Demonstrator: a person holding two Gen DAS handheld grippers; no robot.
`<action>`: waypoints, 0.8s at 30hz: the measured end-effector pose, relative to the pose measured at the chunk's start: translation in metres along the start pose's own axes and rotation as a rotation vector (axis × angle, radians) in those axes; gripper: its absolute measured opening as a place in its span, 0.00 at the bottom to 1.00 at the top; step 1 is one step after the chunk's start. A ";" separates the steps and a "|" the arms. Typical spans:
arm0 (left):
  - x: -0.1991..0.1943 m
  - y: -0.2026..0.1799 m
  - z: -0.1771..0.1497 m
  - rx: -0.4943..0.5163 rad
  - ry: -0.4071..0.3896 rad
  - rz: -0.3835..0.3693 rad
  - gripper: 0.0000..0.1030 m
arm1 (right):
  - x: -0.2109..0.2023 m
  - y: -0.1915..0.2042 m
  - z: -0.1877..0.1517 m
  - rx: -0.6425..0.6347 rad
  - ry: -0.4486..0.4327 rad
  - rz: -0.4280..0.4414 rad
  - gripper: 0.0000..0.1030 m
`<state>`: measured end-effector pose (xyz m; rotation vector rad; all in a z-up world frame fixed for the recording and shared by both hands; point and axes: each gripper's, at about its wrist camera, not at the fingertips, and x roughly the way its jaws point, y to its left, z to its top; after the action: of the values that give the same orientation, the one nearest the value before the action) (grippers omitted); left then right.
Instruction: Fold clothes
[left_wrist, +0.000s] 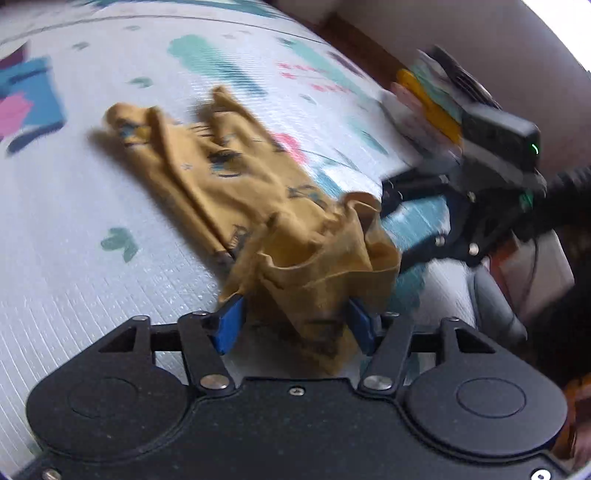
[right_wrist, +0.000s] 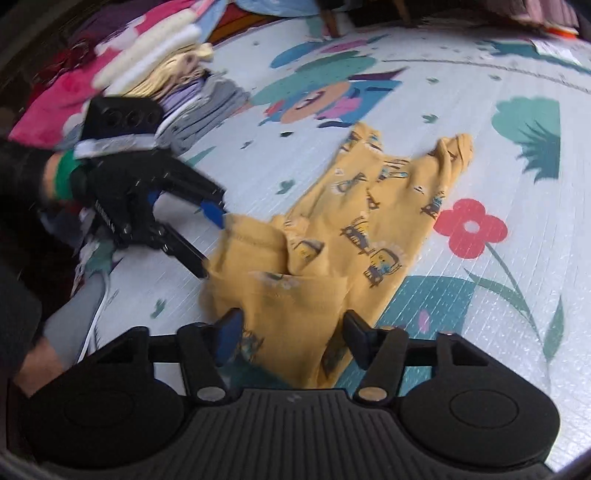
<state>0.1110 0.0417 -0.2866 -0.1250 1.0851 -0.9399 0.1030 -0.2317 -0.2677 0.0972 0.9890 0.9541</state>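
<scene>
A small mustard-yellow pair of trousers (left_wrist: 221, 173) with little vehicle prints lies crumpled on the patterned play mat (left_wrist: 92, 277). Its bunched waist end sits between the blue pads of my left gripper (left_wrist: 293, 306), which stands open around the cloth. In the right wrist view the same trousers (right_wrist: 369, 221) stretch away, legs pointing to the far right. My right gripper (right_wrist: 291, 319) is open too, with the near edge of the cloth lying between its fingers. Each view shows the other gripper at the waist end: the right gripper (left_wrist: 395, 229) and the left gripper (right_wrist: 212, 242).
A stack of folded clothes (right_wrist: 184, 85) and a pink blanket (right_wrist: 55, 99) sit at the mat's far left. A person's grey-clad leg (right_wrist: 74, 314) rests on the mat (right_wrist: 480, 332) at the near left. Coloured items (left_wrist: 424, 99) lie by the wall.
</scene>
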 end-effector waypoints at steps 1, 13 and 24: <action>-0.002 0.000 -0.001 -0.024 -0.012 0.014 0.57 | 0.001 -0.001 0.000 0.012 -0.001 0.004 0.45; -0.004 0.001 -0.008 -0.127 -0.085 0.041 0.48 | -0.004 0.003 -0.019 0.090 -0.056 0.007 0.30; -0.015 0.005 -0.022 -0.158 -0.181 0.106 0.50 | 0.001 -0.003 -0.016 0.094 -0.054 0.046 0.39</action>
<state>0.0944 0.0629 -0.2901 -0.2747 0.9870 -0.7328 0.0936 -0.2378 -0.2792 0.2246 0.9849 0.9424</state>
